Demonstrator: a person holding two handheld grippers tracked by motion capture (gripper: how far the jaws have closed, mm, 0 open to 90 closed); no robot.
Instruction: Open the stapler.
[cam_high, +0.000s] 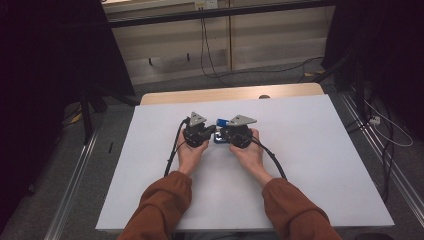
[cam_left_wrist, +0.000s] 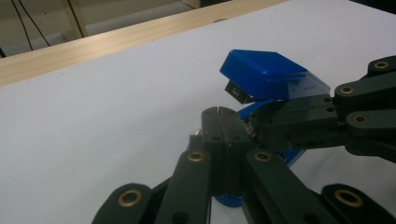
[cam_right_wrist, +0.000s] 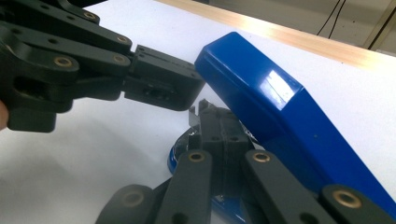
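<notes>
Meeting mid-bench (cam_high: 310, 165), both hand-held grippers, left (cam_high: 209, 134) and right (cam_high: 223, 134), pinch the blue stapler (cam_high: 221, 122), jaws pressed together

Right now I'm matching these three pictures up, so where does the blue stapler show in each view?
High view: the blue stapler is a small blue patch at table centre, between the left gripper and right gripper.
Left gripper view: right of centre, its lid raised, nose pointing left.
Right gripper view: large, its lid running from top centre to bottom right.
Shared landmark: the wooden table edge beyond it.
</notes>
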